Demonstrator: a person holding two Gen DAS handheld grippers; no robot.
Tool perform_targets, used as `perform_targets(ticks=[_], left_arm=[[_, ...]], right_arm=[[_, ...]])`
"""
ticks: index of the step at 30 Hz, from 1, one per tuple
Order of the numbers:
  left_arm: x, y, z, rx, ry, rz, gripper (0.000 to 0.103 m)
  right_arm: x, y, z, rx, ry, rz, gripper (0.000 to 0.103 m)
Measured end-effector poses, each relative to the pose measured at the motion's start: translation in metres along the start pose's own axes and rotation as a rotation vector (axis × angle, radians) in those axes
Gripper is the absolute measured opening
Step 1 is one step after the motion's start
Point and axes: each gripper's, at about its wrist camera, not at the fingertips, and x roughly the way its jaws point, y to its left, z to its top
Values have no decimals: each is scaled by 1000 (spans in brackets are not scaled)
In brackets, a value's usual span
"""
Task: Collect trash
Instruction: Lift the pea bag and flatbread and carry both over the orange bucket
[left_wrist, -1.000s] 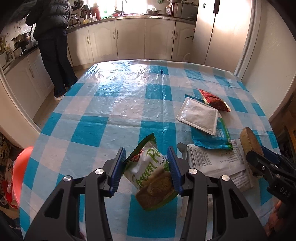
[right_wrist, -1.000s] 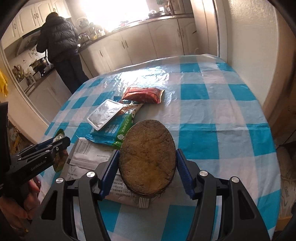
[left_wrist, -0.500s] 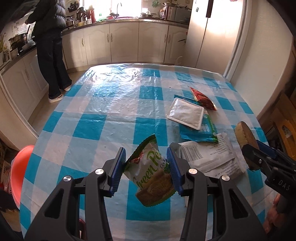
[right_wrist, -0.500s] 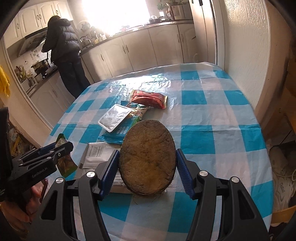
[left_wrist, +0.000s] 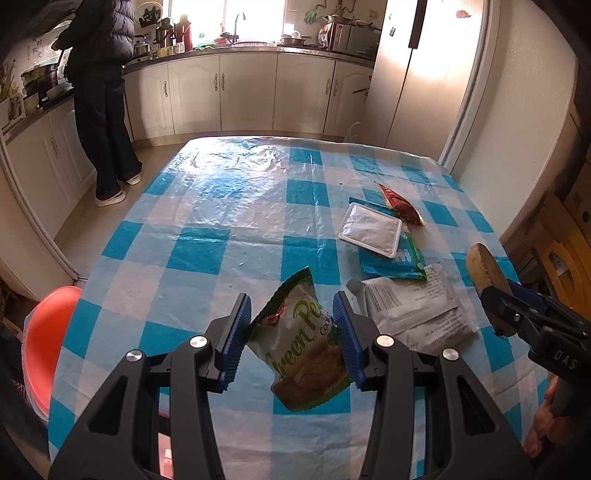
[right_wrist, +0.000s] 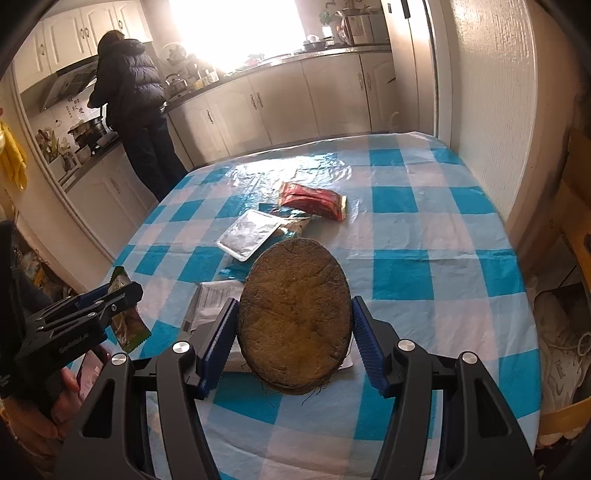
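My left gripper (left_wrist: 291, 334) is shut on a green-and-white snack bag (left_wrist: 301, 343) and holds it above the near end of the checked table (left_wrist: 207, 225). My right gripper (right_wrist: 293, 326) is shut on a brown oval pad (right_wrist: 293, 314), also lifted off the table. Trash still lies on the cloth: a white printed pouch (left_wrist: 413, 308), a blue-green wrapper (left_wrist: 395, 260), a silver-lidded tray (left_wrist: 371, 229) and a red wrapper (left_wrist: 402, 206). In the right wrist view the left gripper (right_wrist: 110, 299) with its bag (right_wrist: 127, 325) shows at the left.
A person (left_wrist: 103, 92) stands at the kitchen counter beyond the table's far left. An orange stool (left_wrist: 48, 343) sits by the table's left near corner. A wall (right_wrist: 491, 110) runs along the table's right side, with boxes and a bag (right_wrist: 561, 339) beside it.
Both grippers have pulled back and up from the table with their loads, so the table looks farther away. The trash on the cloth has not moved.
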Motion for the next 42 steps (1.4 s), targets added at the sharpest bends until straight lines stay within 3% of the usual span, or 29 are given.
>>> perform_targets(ticks=[9,20,27,33,42], left_arm=[[-15,11,-8,-6,-8,-8,48],[-40,49,-13,-52,-40,34,47],[-62,96,-21,-112,-60,105,47],[-82,151,-33,-179,-75,222,47],[-85,236,-58,-323,-32,362,48]], right_arm=[[4,24,-6,-35,30,36,61],[14,82,-4,-138,76,131,61],[29,132,2,-218,137,234,61],[43,195,5,-337,183,320,61],[70,288,8,-486,280,445,61]])
